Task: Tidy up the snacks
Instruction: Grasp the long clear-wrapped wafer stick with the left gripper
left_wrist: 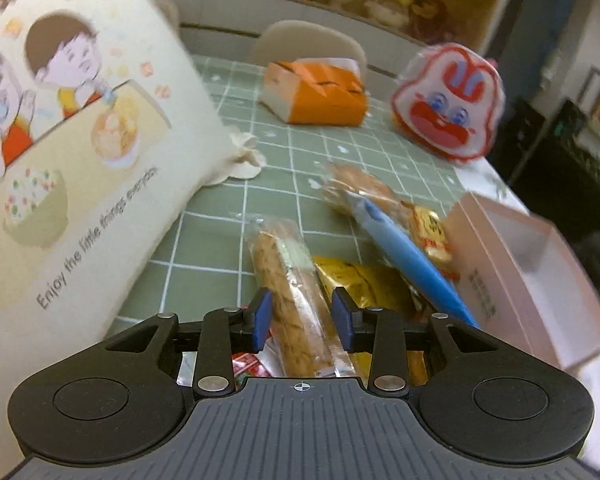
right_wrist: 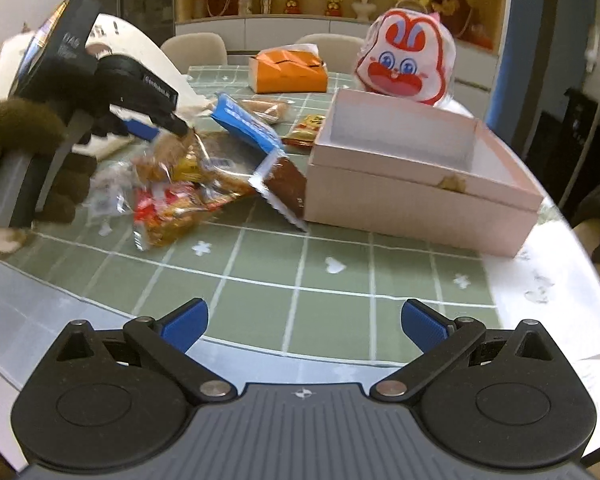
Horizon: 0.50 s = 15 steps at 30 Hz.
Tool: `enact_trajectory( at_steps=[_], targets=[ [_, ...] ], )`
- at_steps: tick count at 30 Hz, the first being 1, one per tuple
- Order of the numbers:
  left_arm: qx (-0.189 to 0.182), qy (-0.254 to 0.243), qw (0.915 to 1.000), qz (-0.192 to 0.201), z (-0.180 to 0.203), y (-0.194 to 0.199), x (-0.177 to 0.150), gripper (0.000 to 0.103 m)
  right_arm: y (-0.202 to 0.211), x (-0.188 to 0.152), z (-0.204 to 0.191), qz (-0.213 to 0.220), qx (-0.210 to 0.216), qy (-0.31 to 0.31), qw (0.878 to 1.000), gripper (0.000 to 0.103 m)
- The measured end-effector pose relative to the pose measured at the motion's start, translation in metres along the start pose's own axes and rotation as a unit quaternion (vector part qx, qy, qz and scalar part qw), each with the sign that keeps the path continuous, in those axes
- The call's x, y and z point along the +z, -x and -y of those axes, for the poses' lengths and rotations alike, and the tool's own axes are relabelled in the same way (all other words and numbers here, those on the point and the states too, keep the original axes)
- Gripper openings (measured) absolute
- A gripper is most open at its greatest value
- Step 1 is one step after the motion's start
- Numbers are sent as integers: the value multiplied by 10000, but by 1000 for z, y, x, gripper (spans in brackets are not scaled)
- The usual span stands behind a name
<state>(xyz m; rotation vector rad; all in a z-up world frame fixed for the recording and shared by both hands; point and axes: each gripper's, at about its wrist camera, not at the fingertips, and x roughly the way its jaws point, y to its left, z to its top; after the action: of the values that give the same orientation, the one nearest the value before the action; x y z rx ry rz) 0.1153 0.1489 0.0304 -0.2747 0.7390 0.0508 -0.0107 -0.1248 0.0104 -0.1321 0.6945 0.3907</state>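
Indoors, green grid tablecloth [right_wrist: 260,276], figurine shelf [right_wrist: 300,4] behind; left gripper [left_wrist: 302,320] loosely straddling biscuit pack [left_wrist: 288,296], right gripper [right_wrist: 304,324] wide, empty

Cream bag [left_wrist: 72,152] with cartoon children – printed line "Enjoy the little things everyday"; large characters at its top blurred, unreadable; left gripper [right_wrist: 156,130] body – small white lettering, apparently "GenRobot.ai"; snack wrapper print illegible.

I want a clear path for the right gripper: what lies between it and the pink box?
In the right wrist view, only bare green checked tablecloth lies between the open right gripper and the pink box; the snack pile sits off to the left.
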Motion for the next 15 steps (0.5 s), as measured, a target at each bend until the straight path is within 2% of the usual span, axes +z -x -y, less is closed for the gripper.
enact_trajectory(
  at_steps=[2, 6, 8, 11, 13, 15],
  targets=[
    [58, -111, 9999, 41, -1, -2, -2, 53, -1, 3, -4, 3, 17, 15, 10000, 103],
    [-247, 215, 9995, 50, -14, 0, -8, 52, 2, 6, -12, 73, 89, 75, 9999, 103],
    [-426, 190, 9989, 69, -16, 3, -16, 52, 2, 9, -15, 123, 171, 64, 9998, 103],
    [-581, -144, 9982, 85, -9, 8, -29, 52, -3, 18, -20, 156, 281, 3, 9995, 103],
    [-468, -609, 9970, 74, 2, 18, -39, 50, -11, 27, -23, 103, 386, -126, 9991, 103],
    [-406, -932, 9948, 23, 7, 30, -49, 48, -18, 35, -25, 20, 507, -293, 9983, 98]
  ],
)
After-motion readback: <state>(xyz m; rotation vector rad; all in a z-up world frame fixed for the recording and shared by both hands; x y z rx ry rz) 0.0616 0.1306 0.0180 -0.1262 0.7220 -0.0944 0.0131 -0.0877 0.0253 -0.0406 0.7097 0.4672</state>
